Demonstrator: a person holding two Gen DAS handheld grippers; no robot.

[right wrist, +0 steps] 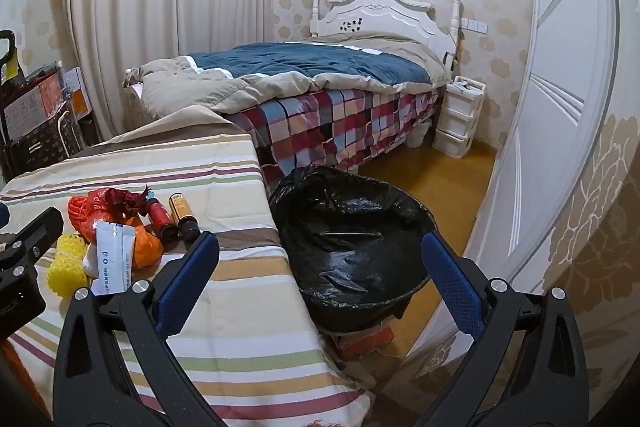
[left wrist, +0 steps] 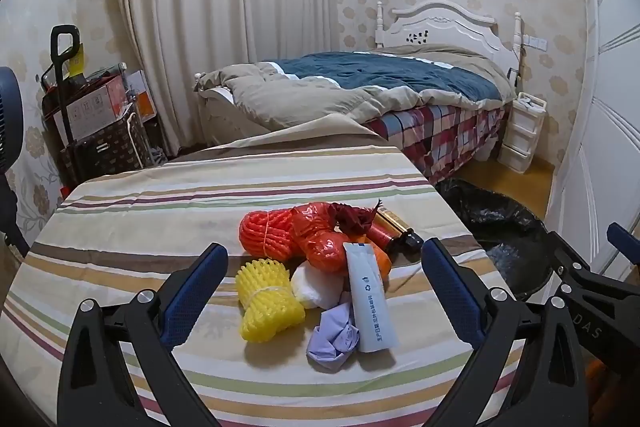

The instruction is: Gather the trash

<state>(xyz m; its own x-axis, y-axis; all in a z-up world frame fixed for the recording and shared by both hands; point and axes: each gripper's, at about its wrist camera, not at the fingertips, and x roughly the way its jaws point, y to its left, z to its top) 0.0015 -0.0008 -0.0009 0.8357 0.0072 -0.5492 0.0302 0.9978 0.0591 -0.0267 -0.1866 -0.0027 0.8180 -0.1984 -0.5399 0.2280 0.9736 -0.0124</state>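
Here, bin touches table edge; both claws gape.

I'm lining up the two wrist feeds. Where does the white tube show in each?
Left wrist: white tube low centre, between the open fingers, beside the yellow foam net.
Right wrist: white tube at lower left.
Shared landmark: black bin bag, by the table's right edge.

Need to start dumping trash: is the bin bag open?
Open. The black bag is spread over the bin rim, mouth facing up, beside the table. No trash is visible inside.
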